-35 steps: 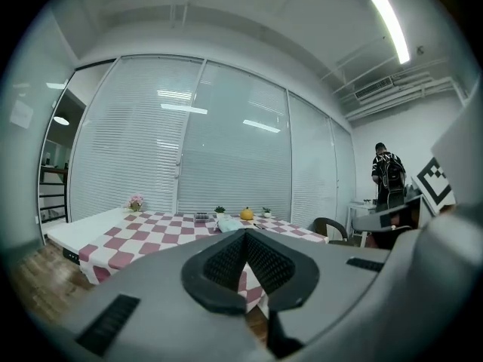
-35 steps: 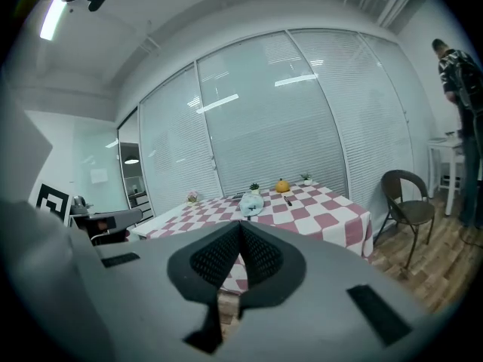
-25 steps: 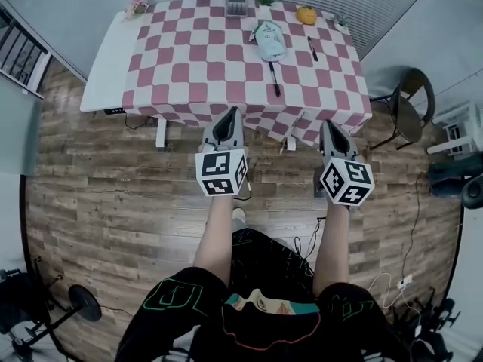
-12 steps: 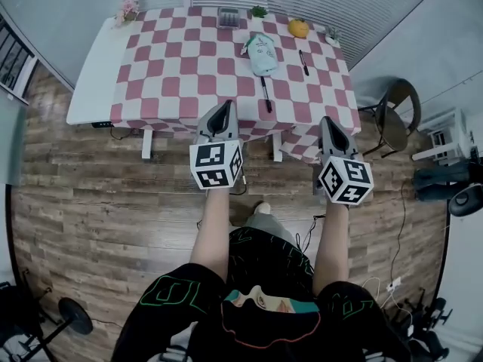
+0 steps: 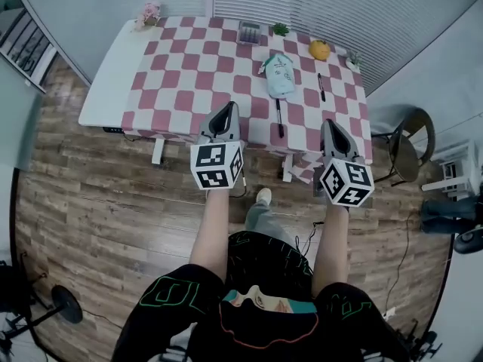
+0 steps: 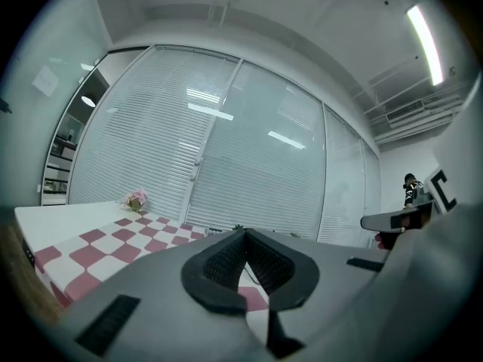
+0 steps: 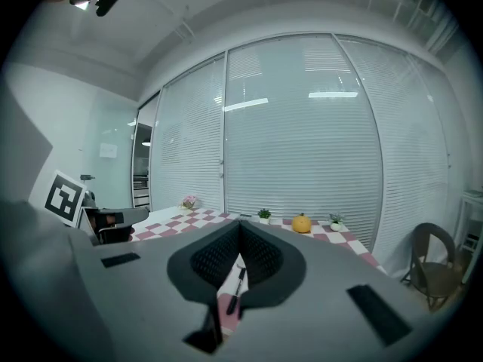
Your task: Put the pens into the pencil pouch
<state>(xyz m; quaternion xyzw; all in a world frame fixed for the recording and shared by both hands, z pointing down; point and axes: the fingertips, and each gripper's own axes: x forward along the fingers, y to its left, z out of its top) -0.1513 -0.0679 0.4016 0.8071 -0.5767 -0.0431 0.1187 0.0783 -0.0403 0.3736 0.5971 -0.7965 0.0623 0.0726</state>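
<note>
A pale green pencil pouch [image 5: 279, 74] lies on the checkered table [image 5: 181, 89] towards its far right. One black pen [image 5: 278, 118] lies just in front of the pouch, and a second pen [image 5: 321, 87] lies to its right. My left gripper [image 5: 226, 114] is shut and empty, held level at the table's front edge. My right gripper [image 5: 330, 127] is also shut and empty, at the front right corner. In the right gripper view the near pen [image 7: 236, 286] shows beyond the closed right gripper [image 7: 240, 225]. The left gripper [image 6: 245, 234] faces the checkered cloth [image 6: 113, 240].
Along the table's back edge stand pink flowers [image 5: 149, 12], a grey calculator-like box [image 5: 249, 30], a small plant [image 5: 281, 29], an orange fruit [image 5: 319, 50] and another small plant [image 5: 352, 59]. A dark chair [image 5: 407, 145] stands to the table's right. Wood floor lies below.
The person has stepped forward, and both shut grippers have come closer to the table's front edge. The table has shifted in the head view.
</note>
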